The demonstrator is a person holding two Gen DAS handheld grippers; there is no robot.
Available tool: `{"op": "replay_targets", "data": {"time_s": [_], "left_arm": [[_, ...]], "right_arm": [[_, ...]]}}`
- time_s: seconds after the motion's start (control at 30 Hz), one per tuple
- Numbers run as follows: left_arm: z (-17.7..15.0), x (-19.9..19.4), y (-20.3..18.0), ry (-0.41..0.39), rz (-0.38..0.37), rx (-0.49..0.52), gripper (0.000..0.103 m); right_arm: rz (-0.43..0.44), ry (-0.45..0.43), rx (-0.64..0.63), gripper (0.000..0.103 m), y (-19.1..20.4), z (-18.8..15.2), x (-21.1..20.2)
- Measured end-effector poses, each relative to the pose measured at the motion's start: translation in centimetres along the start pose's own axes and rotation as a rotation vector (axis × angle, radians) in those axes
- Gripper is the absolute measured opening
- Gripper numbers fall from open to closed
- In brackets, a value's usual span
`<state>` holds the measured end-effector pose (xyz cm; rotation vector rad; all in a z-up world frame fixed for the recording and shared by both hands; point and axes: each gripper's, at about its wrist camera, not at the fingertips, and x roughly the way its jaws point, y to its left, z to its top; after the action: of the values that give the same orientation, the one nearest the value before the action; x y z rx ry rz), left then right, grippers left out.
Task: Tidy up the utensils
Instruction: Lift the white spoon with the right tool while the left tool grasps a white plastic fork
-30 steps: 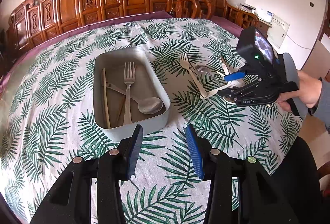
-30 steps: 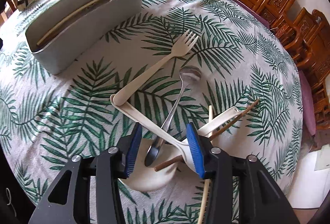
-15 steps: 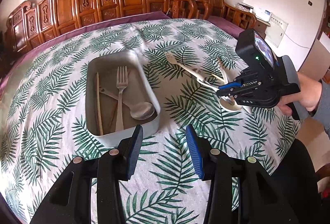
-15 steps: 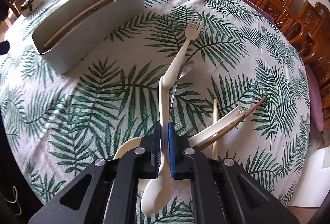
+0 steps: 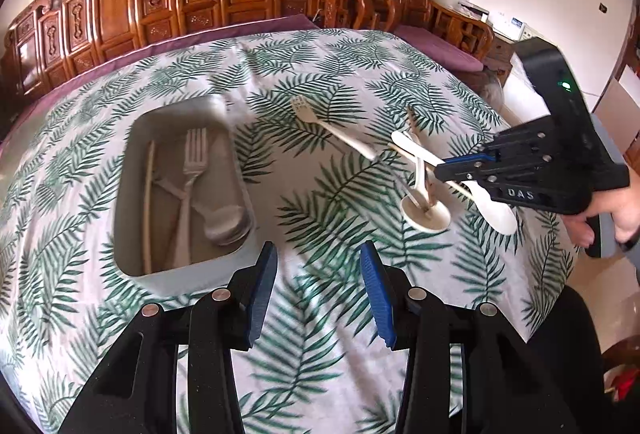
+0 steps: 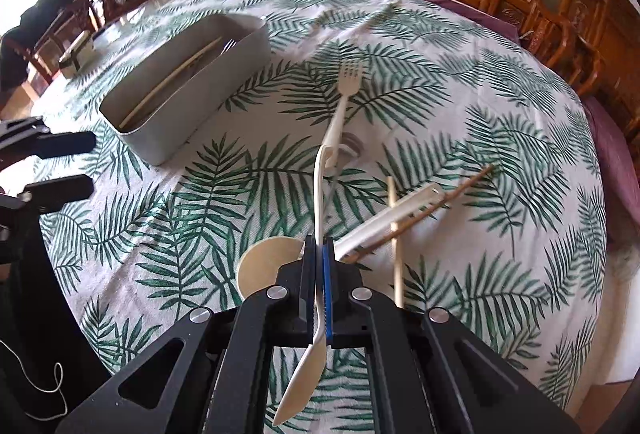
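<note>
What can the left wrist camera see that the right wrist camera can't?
Only the left wrist view looks down into the gray bin, showing the metal fork and metal spoon inside, plus the person's hand. Only the right wrist view shows the right gripper jaws shut on the cream spoon, seen close up. Both show the bin, the cream fork and the leaf tablecloth.

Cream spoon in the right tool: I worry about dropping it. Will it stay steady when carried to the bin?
The cream spoon looks light, probably plastic. The right tool pinches its thin handle mid-length, bowl hanging behind, so it may pivot. Its handle looks slightly bowed, so possibly flexible.
</note>
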<state>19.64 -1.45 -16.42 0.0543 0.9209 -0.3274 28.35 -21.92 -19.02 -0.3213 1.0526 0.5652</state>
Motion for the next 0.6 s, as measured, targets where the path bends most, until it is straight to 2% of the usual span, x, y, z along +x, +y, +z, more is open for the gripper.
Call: {"op": "replay_targets", "data": {"time_s": [0.27, 0.6], "left_arm": [[3.7, 3.9, -2.0, 0.001, -0.003, -0.023, 0.041], [8.7, 11.4, -1.6, 0.064, 0.030, -0.110, 0.041]], "right_arm": [[-0.038, -0.078, 0.116, 0.004, -3.0, -1.4, -1.0], [-0.004, -0.144, 0.216, 0.004, -5.8, -2.1, -0.7]]}}
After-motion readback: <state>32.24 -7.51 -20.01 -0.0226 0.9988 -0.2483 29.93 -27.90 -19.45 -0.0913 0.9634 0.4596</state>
